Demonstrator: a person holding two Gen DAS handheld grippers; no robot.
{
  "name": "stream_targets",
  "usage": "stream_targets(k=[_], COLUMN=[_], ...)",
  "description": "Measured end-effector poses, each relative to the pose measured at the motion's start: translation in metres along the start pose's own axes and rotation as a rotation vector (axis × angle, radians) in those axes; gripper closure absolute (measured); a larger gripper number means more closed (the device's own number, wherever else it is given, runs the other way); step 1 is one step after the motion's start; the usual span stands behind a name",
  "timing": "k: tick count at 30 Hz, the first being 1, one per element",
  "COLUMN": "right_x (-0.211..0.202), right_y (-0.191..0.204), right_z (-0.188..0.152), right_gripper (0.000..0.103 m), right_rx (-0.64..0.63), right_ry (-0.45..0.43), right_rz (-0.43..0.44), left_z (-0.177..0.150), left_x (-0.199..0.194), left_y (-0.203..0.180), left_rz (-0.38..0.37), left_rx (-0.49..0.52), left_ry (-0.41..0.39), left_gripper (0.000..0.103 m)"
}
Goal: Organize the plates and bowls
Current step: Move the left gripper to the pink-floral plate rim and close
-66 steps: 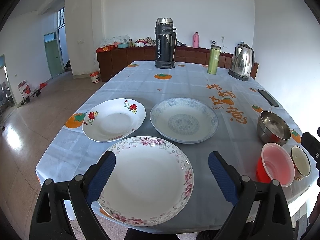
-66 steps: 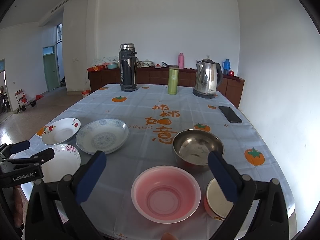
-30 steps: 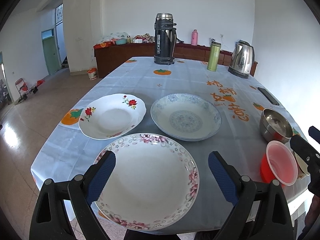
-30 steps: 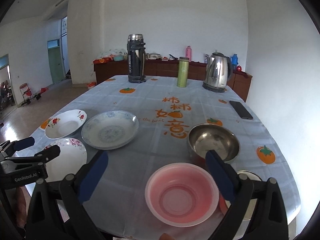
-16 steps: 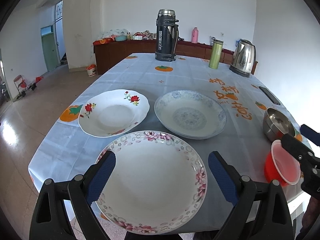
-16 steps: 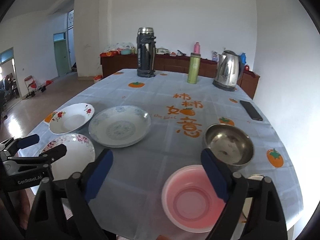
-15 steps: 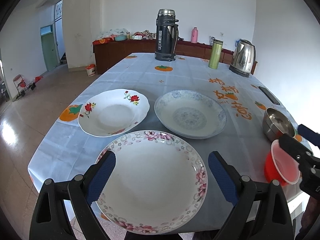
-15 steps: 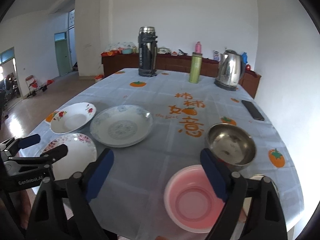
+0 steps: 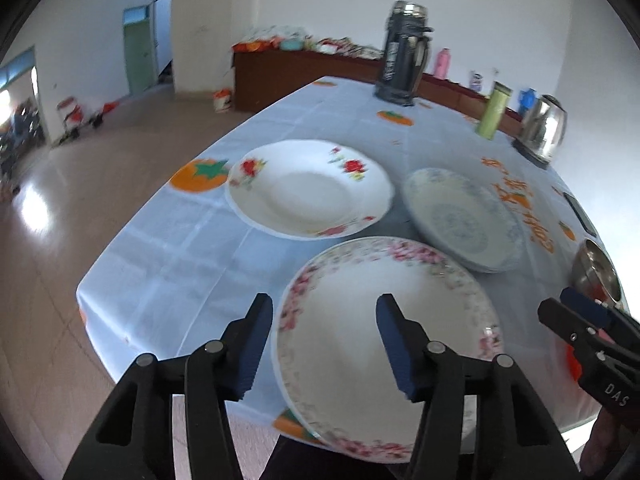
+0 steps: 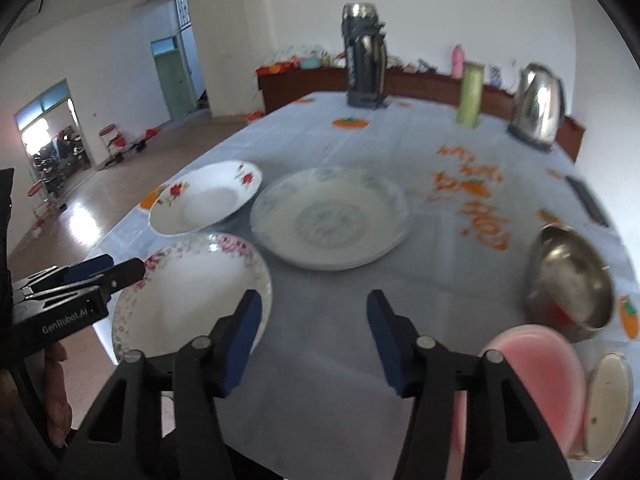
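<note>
Plates, steel bowl, pink bowl, all empty

Black claws: blue pads, silver pivot screws, white "GenRobot.AI", "DAS" lettering

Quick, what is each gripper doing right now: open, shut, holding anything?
Left gripper: open, jaws just closing, astride the pink-flowered plate rim.
Right gripper: open, jaws just closing, holding nothing.

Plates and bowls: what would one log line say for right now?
left fingers: closing over pink-rimmed plate edge, no grip | right fingers: closing, empty | stacked: nothing
</note>
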State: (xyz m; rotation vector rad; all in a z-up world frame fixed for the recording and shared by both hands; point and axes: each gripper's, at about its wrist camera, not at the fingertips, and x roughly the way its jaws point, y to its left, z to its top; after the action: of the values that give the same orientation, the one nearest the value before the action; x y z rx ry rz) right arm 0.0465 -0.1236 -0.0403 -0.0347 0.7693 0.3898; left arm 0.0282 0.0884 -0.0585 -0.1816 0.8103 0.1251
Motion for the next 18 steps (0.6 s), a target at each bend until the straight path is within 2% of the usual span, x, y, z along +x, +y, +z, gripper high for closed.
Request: stream_targets(k=[2, 7, 10, 12, 18], right_x=[0.011, 0.029, 0.038, 0.046, 0.057], right_y=[0.004, 0.016, 0.019, 0.021, 0.021], right_z=[-0.001, -0.001, -0.002, -0.003, -0.009], right_gripper=[0.058, 0.059, 0.06, 0.064, 0.081], right_rx=[-0.005, -0.022, -0.029, -0.031, -0.025], right_ry=[0.023, 0.061, 0.087, 0.113, 0.156], right_rz=[0.024, 0.068, 0.079, 0.081, 0.091], left_z=[-0.001, -0.007, -0.01, -0.012, -0.019], left_x=[0.004, 0.009, 0.013, 0.016, 0.029], left_y=[0.007, 0.019, 0.024, 0.025, 0.018], left_rz=[0.005, 0.033, 0.023, 0.012, -0.016], left_rx=[-0.02, -0.042, -0.057, -0.061, -0.034], left_ry=[0.018, 0.04, 0.06, 0.078, 0.128], left_gripper=[0.051, 0.052, 0.052, 0.052, 0.071])
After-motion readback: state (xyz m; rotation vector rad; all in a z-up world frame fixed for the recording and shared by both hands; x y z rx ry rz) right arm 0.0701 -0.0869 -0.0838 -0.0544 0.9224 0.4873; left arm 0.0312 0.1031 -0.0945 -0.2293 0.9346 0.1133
